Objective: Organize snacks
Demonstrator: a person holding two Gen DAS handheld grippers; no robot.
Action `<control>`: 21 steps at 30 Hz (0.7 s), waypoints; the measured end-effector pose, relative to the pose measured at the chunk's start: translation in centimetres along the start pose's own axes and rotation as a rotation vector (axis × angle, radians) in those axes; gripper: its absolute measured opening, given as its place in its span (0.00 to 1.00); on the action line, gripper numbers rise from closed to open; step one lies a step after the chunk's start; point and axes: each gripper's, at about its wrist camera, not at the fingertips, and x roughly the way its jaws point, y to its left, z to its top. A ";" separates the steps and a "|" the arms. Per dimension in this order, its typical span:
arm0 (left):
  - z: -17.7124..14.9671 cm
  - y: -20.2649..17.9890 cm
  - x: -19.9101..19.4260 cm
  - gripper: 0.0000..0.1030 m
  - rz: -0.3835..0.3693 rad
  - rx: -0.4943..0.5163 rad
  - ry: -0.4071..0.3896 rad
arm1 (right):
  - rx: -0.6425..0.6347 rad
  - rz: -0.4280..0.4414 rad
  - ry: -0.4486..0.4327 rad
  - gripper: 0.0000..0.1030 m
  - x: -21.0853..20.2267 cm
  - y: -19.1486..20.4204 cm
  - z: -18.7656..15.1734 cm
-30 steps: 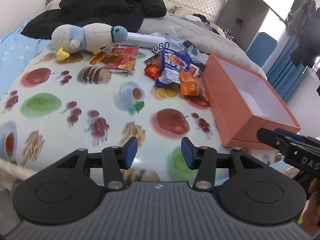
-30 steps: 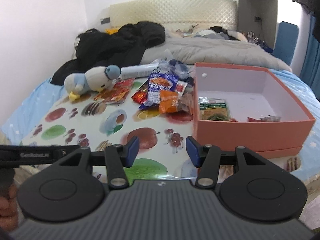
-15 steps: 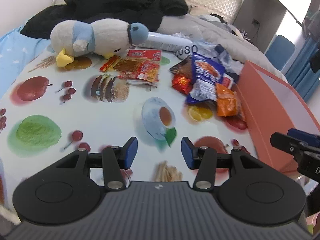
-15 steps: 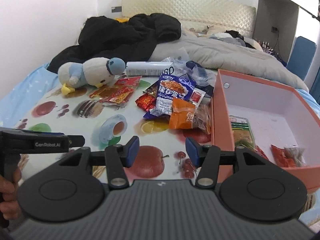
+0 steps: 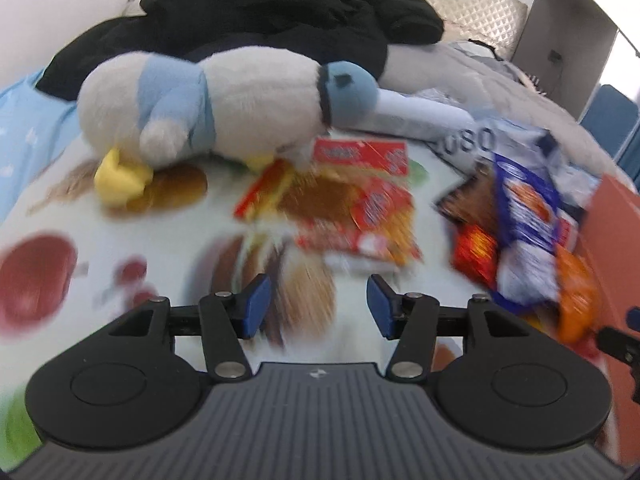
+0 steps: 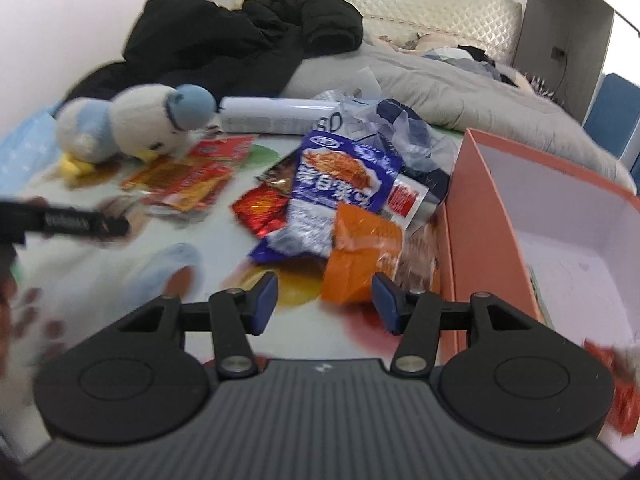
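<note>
My left gripper (image 5: 318, 305) is open and empty, low over the printed tablecloth, just short of the red and orange snack packets (image 5: 356, 204). My right gripper (image 6: 324, 302) is open and empty, just short of an orange packet (image 6: 362, 256) beside a blue-and-white bag (image 6: 332, 196) and a red packet (image 6: 262, 210). The orange box (image 6: 476, 220) stands open at the right with a red packet (image 6: 618, 384) inside. The blue bag (image 5: 524, 216) and the box edge (image 5: 612, 232) also show in the left wrist view.
A white and blue plush duck (image 5: 208, 108) lies behind the red packets; it also shows in the right wrist view (image 6: 132, 124). A white tube (image 6: 276, 120), crumpled plastic bags (image 6: 404, 132), a black coat (image 6: 240, 44) and a grey duvet (image 6: 460, 88) lie further back.
Both grippers have moved forward toward the snack pile. The left one has closed in on the red packets, the right one on the orange packet. Both stay open.
</note>
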 end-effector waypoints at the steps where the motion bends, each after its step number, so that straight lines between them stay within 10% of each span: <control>1: 0.8 0.2 0.9 0.60 0.002 0.006 -0.010 | -0.005 -0.008 0.004 0.53 0.8 0.0 0.3; 21: 6.7 0.4 9.6 0.65 -0.043 0.105 0.071 | -0.102 -0.067 0.092 0.63 8.8 -0.4 3.2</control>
